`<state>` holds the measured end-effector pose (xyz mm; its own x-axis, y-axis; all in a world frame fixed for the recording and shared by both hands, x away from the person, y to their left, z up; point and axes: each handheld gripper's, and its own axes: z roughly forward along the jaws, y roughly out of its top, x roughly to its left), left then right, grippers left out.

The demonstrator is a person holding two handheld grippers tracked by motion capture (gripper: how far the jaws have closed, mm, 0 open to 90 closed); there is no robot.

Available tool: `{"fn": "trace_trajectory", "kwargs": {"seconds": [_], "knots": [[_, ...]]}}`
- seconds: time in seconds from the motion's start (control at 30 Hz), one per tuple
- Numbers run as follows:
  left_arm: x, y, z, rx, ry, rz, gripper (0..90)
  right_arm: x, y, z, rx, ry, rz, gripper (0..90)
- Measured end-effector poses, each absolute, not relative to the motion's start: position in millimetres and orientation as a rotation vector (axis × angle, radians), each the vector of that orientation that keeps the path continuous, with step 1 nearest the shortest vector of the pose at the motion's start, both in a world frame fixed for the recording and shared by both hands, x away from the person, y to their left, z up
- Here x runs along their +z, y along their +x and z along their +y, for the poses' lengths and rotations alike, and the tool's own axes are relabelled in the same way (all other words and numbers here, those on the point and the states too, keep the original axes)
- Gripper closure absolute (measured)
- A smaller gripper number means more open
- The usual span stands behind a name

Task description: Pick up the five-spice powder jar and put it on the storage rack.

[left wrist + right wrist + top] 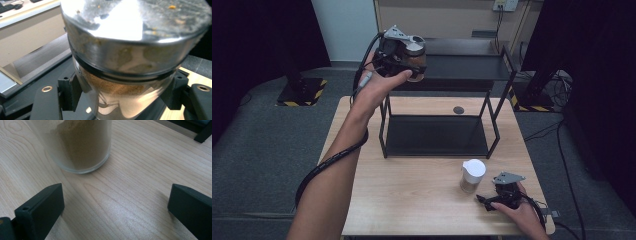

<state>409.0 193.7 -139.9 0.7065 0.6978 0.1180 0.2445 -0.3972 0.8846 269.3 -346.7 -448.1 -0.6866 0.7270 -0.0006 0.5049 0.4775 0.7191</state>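
My left gripper [411, 59] is raised above the table's back left, level with the top tier of a black shelf [464, 67]. It is shut on a glass jar [418, 52] with a silver lid and brown powder inside. In the left gripper view the jar [130, 57] is tilted toward the camera and both jaws press on its glass sides. A second jar [472, 175] with a white lid stands on the table at the front right. My right gripper [487, 202] rests just right of it, open, with the jar's powder-filled base [80, 147] ahead of the jaws.
The two-tier black metal shelf has its lower tier [437, 136] on the wooden table [412, 195], across the middle. A small dark round mark [458, 110] lies behind it. Grey carpet surrounds the table. A cable [329, 162] trails along the left forearm.
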Motion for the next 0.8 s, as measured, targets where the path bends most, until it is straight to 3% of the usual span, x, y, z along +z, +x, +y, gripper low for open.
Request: {"fn": "trace_trajectory", "kwargs": {"seconds": [0.8], "knots": [[-146.3,441.8,158.7,0.641,1.932,0.914,29.6,-448.1,269.8,-347.4,1.03,1.04,2.426,1.4]]}}
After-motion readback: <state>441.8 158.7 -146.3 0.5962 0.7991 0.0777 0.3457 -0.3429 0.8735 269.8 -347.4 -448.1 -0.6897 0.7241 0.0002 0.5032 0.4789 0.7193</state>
